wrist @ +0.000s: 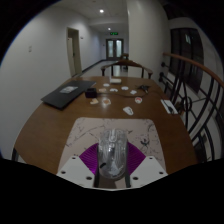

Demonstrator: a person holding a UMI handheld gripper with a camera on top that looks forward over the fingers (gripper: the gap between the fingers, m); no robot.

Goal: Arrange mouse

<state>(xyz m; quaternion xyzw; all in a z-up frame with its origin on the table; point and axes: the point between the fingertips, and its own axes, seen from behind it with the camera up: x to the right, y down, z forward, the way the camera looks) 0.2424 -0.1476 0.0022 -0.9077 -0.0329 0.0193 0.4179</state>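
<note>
— What are the fingers doing?

— The gripper (110, 172) is closed on a grey, glossy mouse (110, 155). It stands on end between the two fingers, and the purple pads (89, 160) lie against its sides, left and right, with no gap that I can make out.

— And what is under it?

— A white mat (85, 135), lying flat on the near part of a round wooden table (45, 125). The mouse is over the mat's near middle. I cannot tell whether it touches the mat or is lifted off it.

— What lies beyond the mat?

— Just past its far edge there is a small white oval object (128, 111), too small to name. To the left of that, a little farther off, is a pale cluster of small things (104, 100), which I also cannot make out. Far left on the table sits a dark laptop (62, 95), lying flat. Far right, near the table's edge, lies a long white item (168, 105).

— And past the table?

— A corridor with pale walls, a green sign (115, 32) above a doorway at the far end, and a dark railing (195, 95) curving along the right side.
</note>
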